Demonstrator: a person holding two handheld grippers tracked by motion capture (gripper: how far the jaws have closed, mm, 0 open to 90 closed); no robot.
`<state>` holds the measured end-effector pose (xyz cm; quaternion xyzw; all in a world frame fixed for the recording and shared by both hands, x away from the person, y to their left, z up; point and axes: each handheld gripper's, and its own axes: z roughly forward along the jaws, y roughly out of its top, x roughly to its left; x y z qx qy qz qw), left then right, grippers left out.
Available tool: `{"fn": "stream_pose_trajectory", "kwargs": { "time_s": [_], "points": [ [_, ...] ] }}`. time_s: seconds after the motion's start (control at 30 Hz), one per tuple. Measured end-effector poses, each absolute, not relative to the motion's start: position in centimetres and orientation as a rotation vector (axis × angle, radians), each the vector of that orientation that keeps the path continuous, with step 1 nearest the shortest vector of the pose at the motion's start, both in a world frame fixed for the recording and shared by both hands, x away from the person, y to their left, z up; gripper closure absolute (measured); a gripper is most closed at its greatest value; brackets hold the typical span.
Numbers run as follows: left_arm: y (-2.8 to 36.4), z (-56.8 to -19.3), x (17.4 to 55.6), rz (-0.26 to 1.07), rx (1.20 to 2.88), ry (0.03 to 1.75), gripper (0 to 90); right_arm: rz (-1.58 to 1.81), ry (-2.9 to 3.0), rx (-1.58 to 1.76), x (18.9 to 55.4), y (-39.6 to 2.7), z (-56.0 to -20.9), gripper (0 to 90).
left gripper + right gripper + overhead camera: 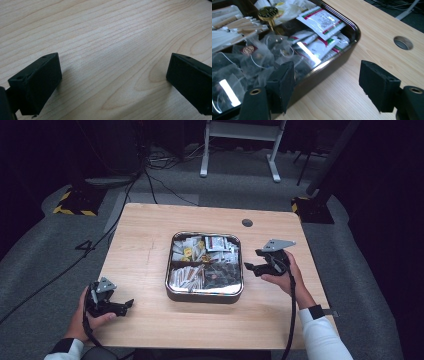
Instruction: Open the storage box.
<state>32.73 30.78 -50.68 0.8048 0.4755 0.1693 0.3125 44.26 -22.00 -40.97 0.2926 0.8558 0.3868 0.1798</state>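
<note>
A shiny metal tray (204,294) sits in the middle of the wooden table (145,235), divided into compartments full of packets, tea bags and paper sticks. My right gripper (251,267) hovers open just off the tray's right rim; in the right gripper view its jaws straddle the tray's edge (352,23), with clear tea bags (259,60) and white sachets (322,22) inside. My left gripper (127,305) rests near the table's front left corner, open, with bare wood (112,50) between its jaws.
A round cable hole (247,223) lies in the table behind the tray. White desk legs (240,150), cables and yellow-black striped bases (75,202) stand on the grey floor beyond. Bare wood lies left of and in front of the tray.
</note>
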Motion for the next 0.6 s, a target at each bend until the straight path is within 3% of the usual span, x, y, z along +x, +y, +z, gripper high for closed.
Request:
{"fn": "stream_pose_trajectory", "kwargs": {
  "time_s": [0.6],
  "points": [
    [30.8,-50.7,32.7,0.447,2.123,1.254,0.3,1.087,2.499,0.724,45.5,-16.4,-41.1,29.9]
  ]
}}
